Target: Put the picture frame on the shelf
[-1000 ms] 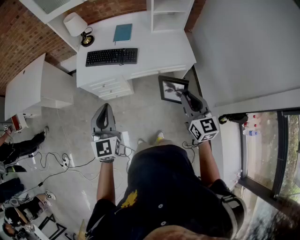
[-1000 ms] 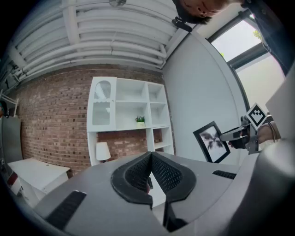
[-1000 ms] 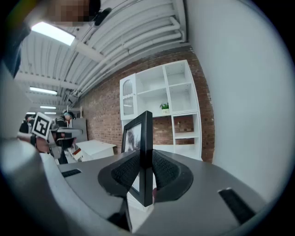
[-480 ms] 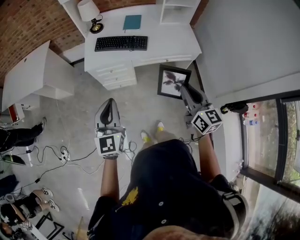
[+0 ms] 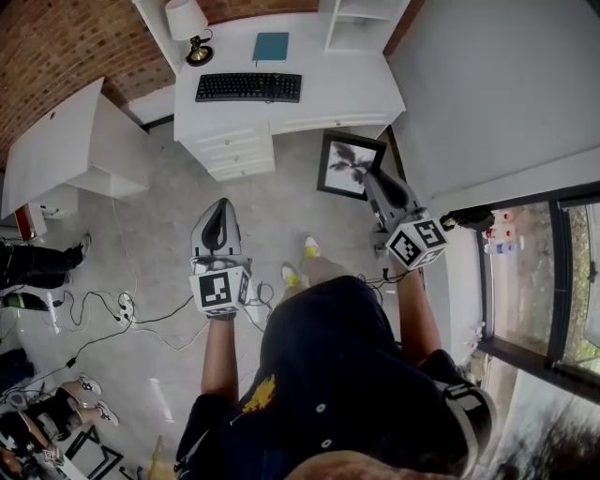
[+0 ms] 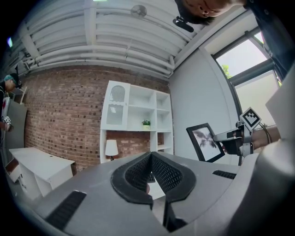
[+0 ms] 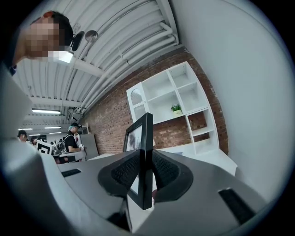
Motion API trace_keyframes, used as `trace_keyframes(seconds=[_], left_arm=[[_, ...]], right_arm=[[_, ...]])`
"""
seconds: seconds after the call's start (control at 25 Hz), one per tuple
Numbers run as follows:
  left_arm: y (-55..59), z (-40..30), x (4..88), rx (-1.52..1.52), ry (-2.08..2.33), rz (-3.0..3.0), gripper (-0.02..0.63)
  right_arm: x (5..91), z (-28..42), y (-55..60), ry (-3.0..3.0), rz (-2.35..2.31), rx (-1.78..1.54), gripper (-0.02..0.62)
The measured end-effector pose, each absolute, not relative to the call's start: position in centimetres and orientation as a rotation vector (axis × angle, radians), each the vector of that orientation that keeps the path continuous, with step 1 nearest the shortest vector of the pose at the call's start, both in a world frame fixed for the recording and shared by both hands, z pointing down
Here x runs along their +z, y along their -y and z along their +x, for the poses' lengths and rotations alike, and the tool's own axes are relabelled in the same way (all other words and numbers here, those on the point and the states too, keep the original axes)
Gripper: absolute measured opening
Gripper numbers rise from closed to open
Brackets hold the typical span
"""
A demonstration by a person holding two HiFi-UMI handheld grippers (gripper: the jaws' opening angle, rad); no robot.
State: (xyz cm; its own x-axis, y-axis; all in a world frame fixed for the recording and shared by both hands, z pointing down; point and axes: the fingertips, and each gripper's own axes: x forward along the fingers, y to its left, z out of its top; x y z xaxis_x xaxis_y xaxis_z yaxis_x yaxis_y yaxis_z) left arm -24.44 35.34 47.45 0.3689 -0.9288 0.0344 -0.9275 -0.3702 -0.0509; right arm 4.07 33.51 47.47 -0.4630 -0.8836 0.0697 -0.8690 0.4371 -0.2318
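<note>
A black picture frame (image 5: 350,166) with a dark plant print is held upright, off the floor, in my right gripper (image 5: 371,180). In the right gripper view the frame's edge (image 7: 145,138) stands between the pads, which press on it from both sides. My left gripper (image 5: 217,210) hovers at the left with nothing in it, its tips meeting (image 6: 150,155). The white shelf unit (image 5: 361,23) stands on the far right end of the desk, ahead of the frame. Its cubbies (image 7: 177,99) are mostly bare, and one holds a small green plant (image 7: 175,109). The left gripper view also shows the frame (image 6: 205,142).
A white desk (image 5: 323,94) carries a black keyboard (image 5: 248,87), a teal book (image 5: 270,46) and a lamp (image 5: 190,23). A grey wall (image 5: 487,84) runs along the right. Another white table (image 5: 56,150) stands at the left, with cables (image 5: 122,309) on the floor.
Both grippers and the frame have moved forward toward the desk and shelf. The frame has stayed in the right gripper's hold.
</note>
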Motion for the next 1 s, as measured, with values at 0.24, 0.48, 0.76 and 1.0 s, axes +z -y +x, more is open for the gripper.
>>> trace_keyframes(seconds=[0.24, 0.48, 0.76, 1.0], left_arm=[[-33.3, -23.8, 47.4, -0.106, -1.748, -2.570, 0.017], [-28.7, -21.9, 47.6, -0.150, -1.768, -2.557, 0.017], [-21.6, -17.6, 47.1, -0.159, -1.757, -2.536, 0.017], [-16.6, -14.8, 47.4, -0.180, -1.754, -2.528, 0.017]], right_arm=[[47.8, 4.9, -31.4, -2.592, -1.591, -0.375, 0.077], [47.8, 6.6, -26.9, -2.605, -1.555, -0.339, 0.077], [48.0, 10.1, -19.9, -2.598, -1.493, -0.327, 0.077], [48.7, 13.1, -15.4, -2.603, -1.505, -0.313, 0.077]])
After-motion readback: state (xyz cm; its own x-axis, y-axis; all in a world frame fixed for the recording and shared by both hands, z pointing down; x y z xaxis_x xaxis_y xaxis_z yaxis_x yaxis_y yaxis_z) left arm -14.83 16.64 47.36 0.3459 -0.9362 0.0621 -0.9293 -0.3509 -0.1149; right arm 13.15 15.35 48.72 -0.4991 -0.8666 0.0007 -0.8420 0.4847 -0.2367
